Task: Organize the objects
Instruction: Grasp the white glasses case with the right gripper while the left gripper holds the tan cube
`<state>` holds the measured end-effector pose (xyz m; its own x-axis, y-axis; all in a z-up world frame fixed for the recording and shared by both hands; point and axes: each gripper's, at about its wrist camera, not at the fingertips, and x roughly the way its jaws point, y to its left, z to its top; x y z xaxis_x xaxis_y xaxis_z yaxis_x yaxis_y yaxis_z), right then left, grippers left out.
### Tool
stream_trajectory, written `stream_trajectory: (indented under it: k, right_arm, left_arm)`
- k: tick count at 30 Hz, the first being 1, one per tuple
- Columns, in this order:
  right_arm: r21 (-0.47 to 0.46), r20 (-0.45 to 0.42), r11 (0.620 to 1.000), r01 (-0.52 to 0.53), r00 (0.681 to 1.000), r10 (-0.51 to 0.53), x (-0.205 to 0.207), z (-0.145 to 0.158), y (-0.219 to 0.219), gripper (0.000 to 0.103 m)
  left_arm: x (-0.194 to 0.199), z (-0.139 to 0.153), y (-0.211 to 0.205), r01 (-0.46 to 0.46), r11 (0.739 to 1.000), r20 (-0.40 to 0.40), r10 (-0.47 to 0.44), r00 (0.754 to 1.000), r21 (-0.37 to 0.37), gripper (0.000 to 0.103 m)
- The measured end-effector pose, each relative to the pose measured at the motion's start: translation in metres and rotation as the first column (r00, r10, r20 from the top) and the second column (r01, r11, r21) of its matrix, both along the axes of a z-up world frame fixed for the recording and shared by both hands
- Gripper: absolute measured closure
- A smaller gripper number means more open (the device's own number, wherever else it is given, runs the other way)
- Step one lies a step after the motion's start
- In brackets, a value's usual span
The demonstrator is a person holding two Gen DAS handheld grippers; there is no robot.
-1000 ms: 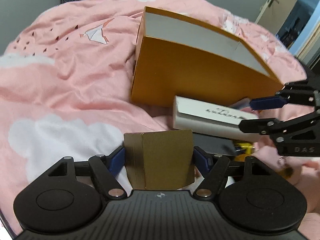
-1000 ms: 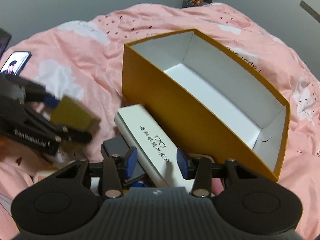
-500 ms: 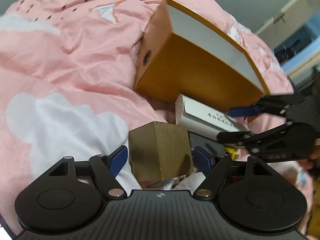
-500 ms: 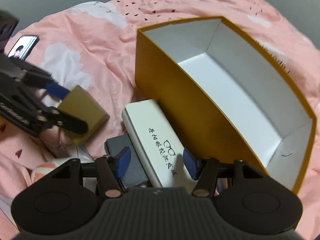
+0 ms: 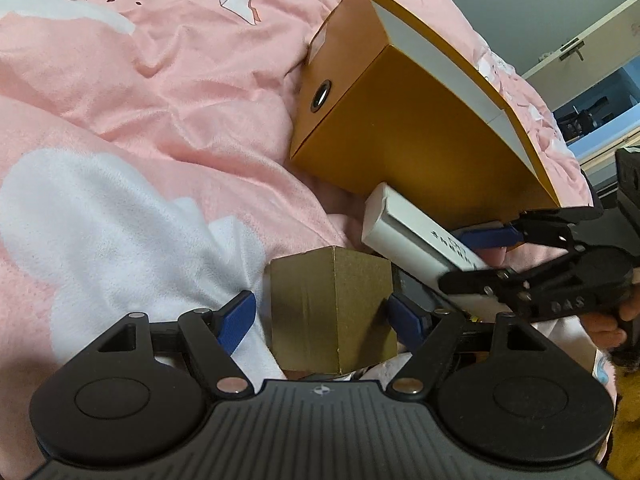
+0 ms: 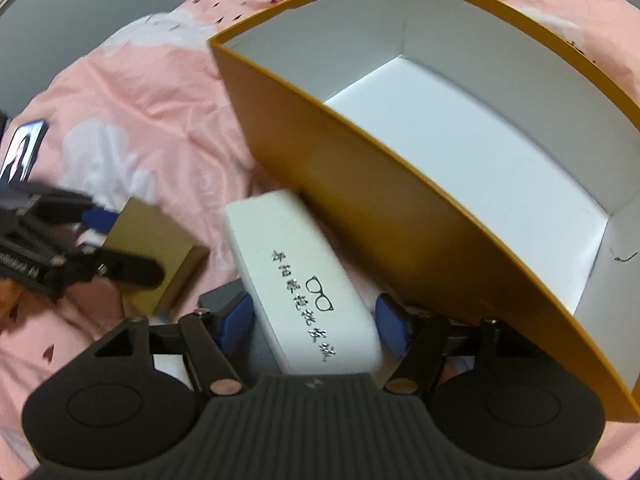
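You had the pink bedding (image 5: 168,92) under everything, with a phone (image 6: 22,152) lying far left in your right wrist view only, its lit screen up. Next came your left gripper (image 5: 324,312), straddling a small olive-brown carton (image 5: 332,312); its blue pads (image 5: 236,316) stood just off the carton's sides with bedding showing in the gap on the left, and the jaws were closing in on it without yet pinching. To the right of the carton lay the white glasses case (image 6: 304,280), a long rounded-edge box printed with dark characters and a spectacles outline, resting slantwise on a dark grey flat item (image 6: 216,300) and leaning close against the orange box (image 6: 360,184). Your right gripper (image 6: 316,316) sat over the near end of that case, jaws opening, the pads clear of both its long sides. Furthest right stood the orange box, open-topped, white inside, and the right wrist view looked down to its bare floor with nothing in it. Only the left wrist view showed the round grommet hole (image 5: 321,96) in the box's end wall, your fingers (image 5: 604,320) behind the right gripper, and a door with a handle (image 5: 572,50) at the far right.
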<state>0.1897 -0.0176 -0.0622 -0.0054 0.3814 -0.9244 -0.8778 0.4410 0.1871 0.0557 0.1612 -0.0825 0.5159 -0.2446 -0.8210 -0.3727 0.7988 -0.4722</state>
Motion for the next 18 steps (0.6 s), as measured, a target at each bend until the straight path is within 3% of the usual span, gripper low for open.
stream_trajectory:
  k: [2,3,4,12,18]
  right_arm:
    - [-0.001,-0.009,1.0,-0.03,0.999,0.03,-0.006,0.006,0.0,0.04]
    - [-0.003,-0.008,0.999,-0.039,0.999,0.039,-0.007,0.008,0.0,0.04]
    - [-0.007,-0.013,0.999,-0.043,0.999,0.043,-0.007,0.009,0.002,0.04]
    - [-0.008,-0.08,1.0,0.01,0.997,-0.01,0.018,-0.008,0.017,0.034]
    - [-0.014,-0.054,1.0,0.008,0.999,-0.008,0.016,-0.021,0.018,0.032]
  left_arm:
    - [-0.001,0.001,0.0,-0.001,1.0,0.011,0.001,1.0,-0.009,0.025]
    - [-0.001,0.003,0.0,-0.002,1.0,0.018,0.003,1.0,-0.009,0.035]
    - [-0.002,0.005,0.0,-0.003,1.0,0.026,0.003,1.0,-0.011,0.038]
    - [-0.005,0.016,-0.008,0.008,0.999,0.051,-0.009,0.999,0.033,0.042]
    - [-0.002,0.018,-0.012,0.015,0.998,0.049,-0.018,0.999,0.059,0.042]
